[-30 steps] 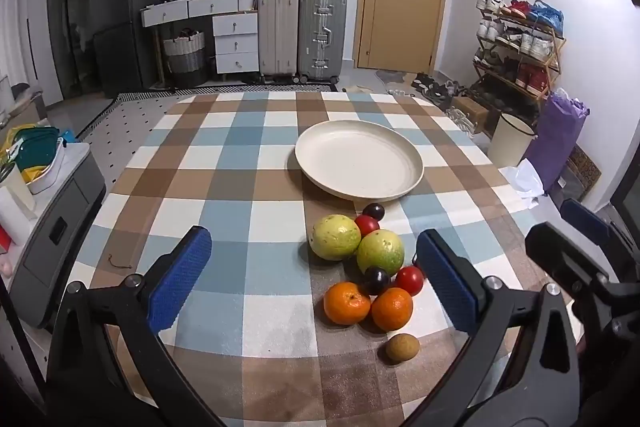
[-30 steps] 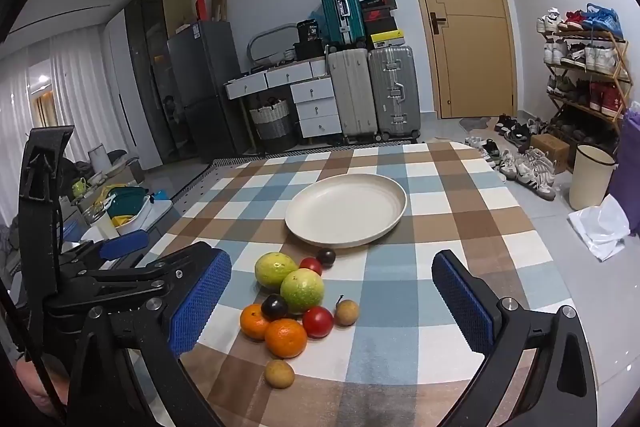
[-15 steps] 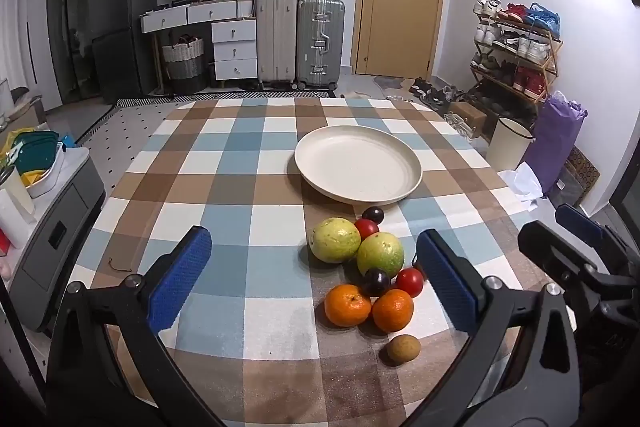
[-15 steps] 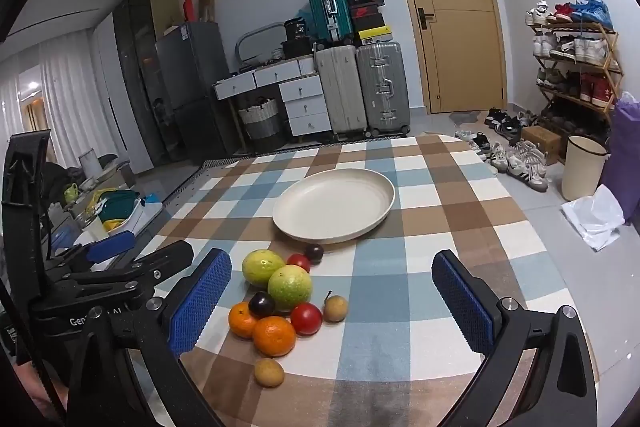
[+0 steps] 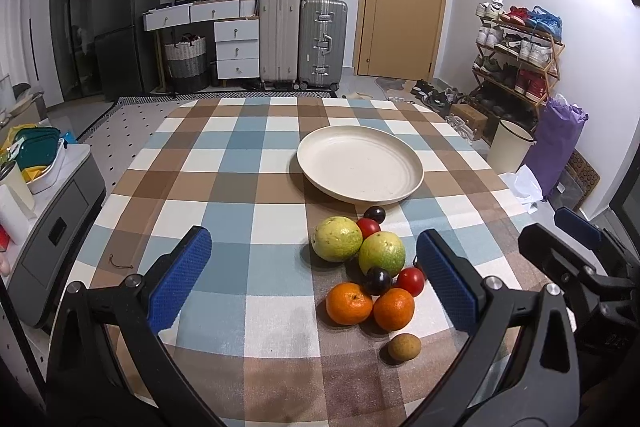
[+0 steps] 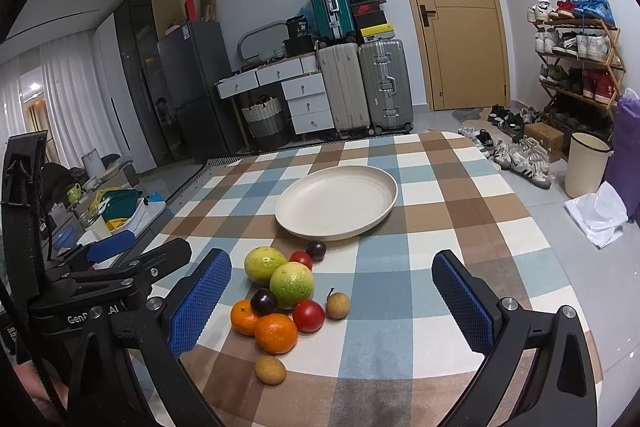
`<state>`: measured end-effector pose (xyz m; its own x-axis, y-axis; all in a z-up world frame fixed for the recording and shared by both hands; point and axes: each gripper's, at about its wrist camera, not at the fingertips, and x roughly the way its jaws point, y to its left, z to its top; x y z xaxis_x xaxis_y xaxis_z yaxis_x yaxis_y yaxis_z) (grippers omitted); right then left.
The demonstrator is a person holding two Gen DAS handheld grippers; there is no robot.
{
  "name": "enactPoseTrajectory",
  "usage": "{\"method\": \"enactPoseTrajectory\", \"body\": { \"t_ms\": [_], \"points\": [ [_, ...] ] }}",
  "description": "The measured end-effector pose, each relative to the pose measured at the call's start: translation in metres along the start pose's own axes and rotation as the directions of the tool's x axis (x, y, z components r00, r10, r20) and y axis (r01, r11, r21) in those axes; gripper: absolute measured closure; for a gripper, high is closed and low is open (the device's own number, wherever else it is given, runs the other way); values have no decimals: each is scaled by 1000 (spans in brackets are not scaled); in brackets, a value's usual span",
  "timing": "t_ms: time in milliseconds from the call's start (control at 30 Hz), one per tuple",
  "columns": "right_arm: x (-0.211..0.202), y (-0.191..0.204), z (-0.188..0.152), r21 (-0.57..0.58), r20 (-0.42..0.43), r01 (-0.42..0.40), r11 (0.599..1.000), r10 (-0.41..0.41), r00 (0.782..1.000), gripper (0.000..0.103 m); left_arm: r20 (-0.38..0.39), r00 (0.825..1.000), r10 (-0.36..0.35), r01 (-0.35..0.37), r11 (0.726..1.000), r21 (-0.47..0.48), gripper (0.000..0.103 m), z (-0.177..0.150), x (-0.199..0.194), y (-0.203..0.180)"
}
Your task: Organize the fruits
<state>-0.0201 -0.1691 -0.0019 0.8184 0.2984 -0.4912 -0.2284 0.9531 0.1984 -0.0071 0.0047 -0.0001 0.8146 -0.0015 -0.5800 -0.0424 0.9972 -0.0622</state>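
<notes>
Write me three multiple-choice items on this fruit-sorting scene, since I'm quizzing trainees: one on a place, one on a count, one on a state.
1. Where does the fruit pile lie relative to the plate?
A. on the plate
B. on the cloth, on the near side of the plate
C. behind the plate

2. How many oranges are on the table?
A. one
B. two
C. four

3. What state is the right gripper in?
A. open, holding nothing
B. shut on a tomato
C. shut on an orange

Key: 1 B, the plate is bare and the fruit sits on the tablecloth just in front of it. 2 B, one orange and a second orange lie side by side. 3 A, the blue pads stand wide apart with nothing between them.
</notes>
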Motion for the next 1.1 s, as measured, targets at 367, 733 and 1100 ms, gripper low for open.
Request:
{"method": "enactPoseTrajectory", "body": {
  "t_ms": [367,733,1100],
  "points": [
    [0,1,0,0,0,0,1000,0,1000,0,-10,1000,2,-2,1000,-24,1,-3,-2,5],
    [1,1,0,-2,3,0,1000,0,1000,0,-9,1000,2,-2,1000,-27,1,-3,-2,6],
    [1,1,0,-1,4,-1,1000,1,1000,1,-8,1000,1,-1,1000,-26,1,-3,-2,6]
  ]
}}
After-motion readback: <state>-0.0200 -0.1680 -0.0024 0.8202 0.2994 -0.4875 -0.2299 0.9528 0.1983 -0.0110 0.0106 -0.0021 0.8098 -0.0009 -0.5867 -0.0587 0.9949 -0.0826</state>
